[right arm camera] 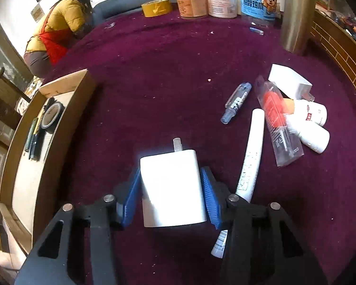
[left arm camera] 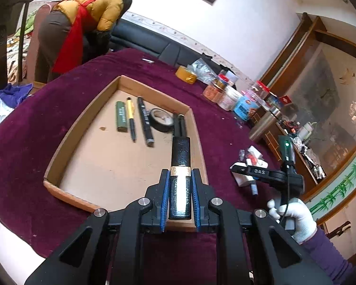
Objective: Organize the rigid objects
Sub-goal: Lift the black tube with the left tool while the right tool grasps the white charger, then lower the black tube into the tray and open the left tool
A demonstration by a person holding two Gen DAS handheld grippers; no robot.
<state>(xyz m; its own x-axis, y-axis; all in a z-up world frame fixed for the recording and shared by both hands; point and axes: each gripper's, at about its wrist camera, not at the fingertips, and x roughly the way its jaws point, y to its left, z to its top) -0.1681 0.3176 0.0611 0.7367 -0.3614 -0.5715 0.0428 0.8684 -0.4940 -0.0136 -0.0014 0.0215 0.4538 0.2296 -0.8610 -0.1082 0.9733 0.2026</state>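
Lowering the left tool (left arm camera: 180, 185), clamped on a black lipstick tube (left arm camera: 180, 166), beside the marker (left arm camera: 144, 121) keeps the cardboard tray (left arm camera: 59, 142) orderly; then bring the right tool (right arm camera: 173, 185), clamped on a white charger (right arm camera: 172, 187) above the table (right arm camera: 166, 71), across level.

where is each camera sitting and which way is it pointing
Left wrist: rides the left gripper, looking forward over the cardboard tray; its fingers clamp a black tube. The right gripper and white-gloved hand show at right.
Right wrist: rides the right gripper, looking across the purple tablecloth; its fingers close on a white charger.
Shared: tray, black tape roll, yellow tape roll, jars, and the person in the yellow jacket.
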